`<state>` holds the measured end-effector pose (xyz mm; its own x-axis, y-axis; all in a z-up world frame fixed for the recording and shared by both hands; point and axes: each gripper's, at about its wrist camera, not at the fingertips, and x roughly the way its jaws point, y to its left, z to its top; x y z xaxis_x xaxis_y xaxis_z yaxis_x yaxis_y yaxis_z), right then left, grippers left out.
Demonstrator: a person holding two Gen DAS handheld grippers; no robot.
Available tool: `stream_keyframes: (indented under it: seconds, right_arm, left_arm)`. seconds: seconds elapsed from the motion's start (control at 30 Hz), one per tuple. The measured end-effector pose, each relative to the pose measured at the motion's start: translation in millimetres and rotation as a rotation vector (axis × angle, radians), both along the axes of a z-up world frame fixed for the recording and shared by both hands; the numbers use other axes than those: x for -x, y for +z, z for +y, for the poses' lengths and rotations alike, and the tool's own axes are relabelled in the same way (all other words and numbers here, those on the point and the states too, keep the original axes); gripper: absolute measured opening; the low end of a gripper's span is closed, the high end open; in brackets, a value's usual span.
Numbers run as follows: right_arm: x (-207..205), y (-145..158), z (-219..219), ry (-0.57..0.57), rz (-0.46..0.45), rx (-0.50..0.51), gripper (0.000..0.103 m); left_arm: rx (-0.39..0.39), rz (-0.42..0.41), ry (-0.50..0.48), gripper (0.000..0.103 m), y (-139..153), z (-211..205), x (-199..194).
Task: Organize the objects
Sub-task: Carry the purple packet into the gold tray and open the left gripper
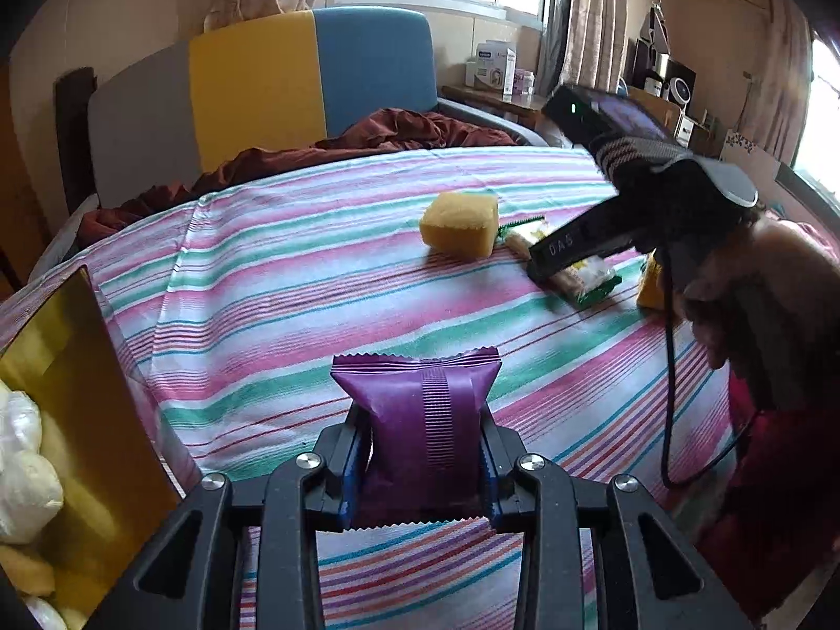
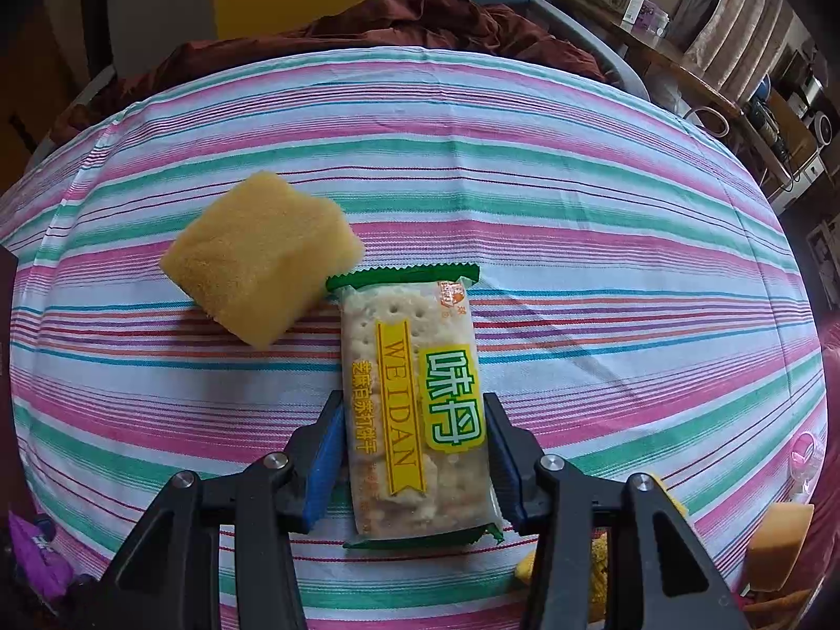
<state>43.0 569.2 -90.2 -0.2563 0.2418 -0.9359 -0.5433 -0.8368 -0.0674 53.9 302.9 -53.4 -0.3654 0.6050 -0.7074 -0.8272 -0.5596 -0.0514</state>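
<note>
A: What does the gold box [image 1: 79, 409] at the left edge hold?

B: Pale, soft-looking lumps, white and cream; its glossy wall stands upright on the striped cloth [image 1: 262, 273].

A: And the left tool [image 1: 425, 451]?

B: Clamped on a crinkled purple foil packet [image 1: 420, 420], held clear above the cloth.

A: The right tool [image 2: 415, 451]?

B: Its blue pads flank a clear cracker packet [image 2: 415, 394] with green serrated ends, lying flat, its corner touching a porous yellow sponge block [image 2: 257, 257]. Whether they press, I cannot tell.
</note>
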Motion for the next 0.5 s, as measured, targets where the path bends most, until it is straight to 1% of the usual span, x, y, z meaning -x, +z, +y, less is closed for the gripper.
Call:
stream_keyframes:
  seconds: [0.13, 0.27, 0.33, 0.43, 0.5]
  right_arm:
    - [-1, -1, -1, 0.002, -0.003, -0.009, 0.049]
    - [-5, 2, -8, 0.009, -0.008, -0.024, 0.049]
    - [-4, 2, -10, 0.014, -0.012, -0.035, 0.049]
    - [-2, 1, -11, 0.017, -0.015, -0.044, 0.049]
    - [-3, 1, -11, 0.016, -0.015, -0.043, 0.049]
  left_arm:
    - [-0.055, -0.002, 0.048, 0.035, 29, -27, 10]
    - [-0.101, -0.076, 0.151, 0.035, 44, -64, 42]
    - [-0.107, -0.099, 0.219, 0.035, 49, -85, 64]
    - [-0.111, -0.159, 0.317, 0.035, 51, -114, 103]
    - [-0.098, -0.196, 0.374, 0.036, 49, -130, 133]
